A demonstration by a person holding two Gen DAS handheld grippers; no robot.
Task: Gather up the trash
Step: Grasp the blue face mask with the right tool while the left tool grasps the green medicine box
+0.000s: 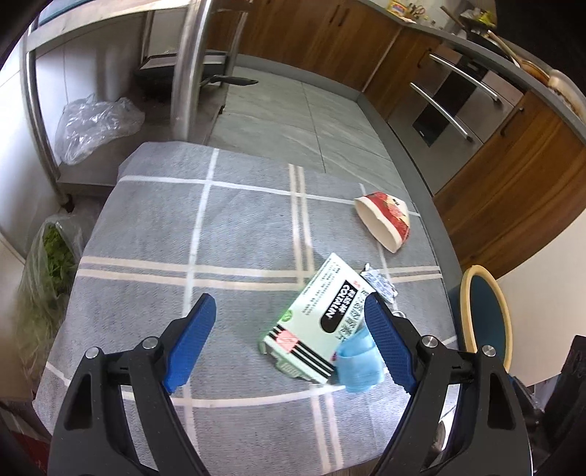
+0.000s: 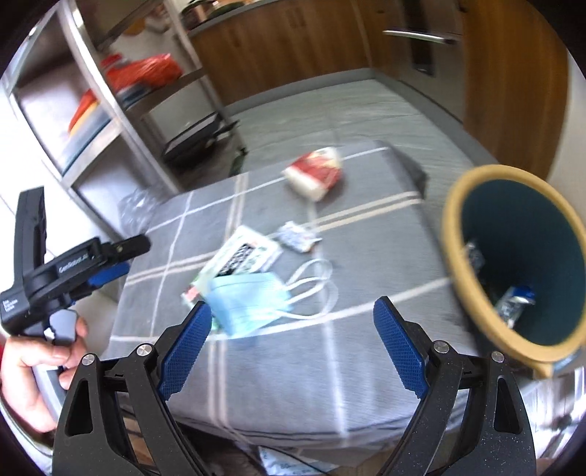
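Woven matt cloth [image 1: 227, 234] covers the surface. On it: glossy cardboard box [image 1: 322, 315], soft pleated fabric mask [image 2: 249, 300]. Beyond it, brushed-metal shelf frame [image 1: 36, 110].

I looked down on a grey checked cloth [image 1: 238, 227] covering the table, with grey floor tiles [image 1: 293, 117] beyond it. Wooden cabinets [image 1: 329, 33] ran along the far wall beside a steel oven [image 1: 457, 102]. A clear plastic bag [image 1: 95, 124] sat on a low metal shelf [image 1: 91, 161], and leafy greens [image 1: 47, 263] stood bagged nearby.
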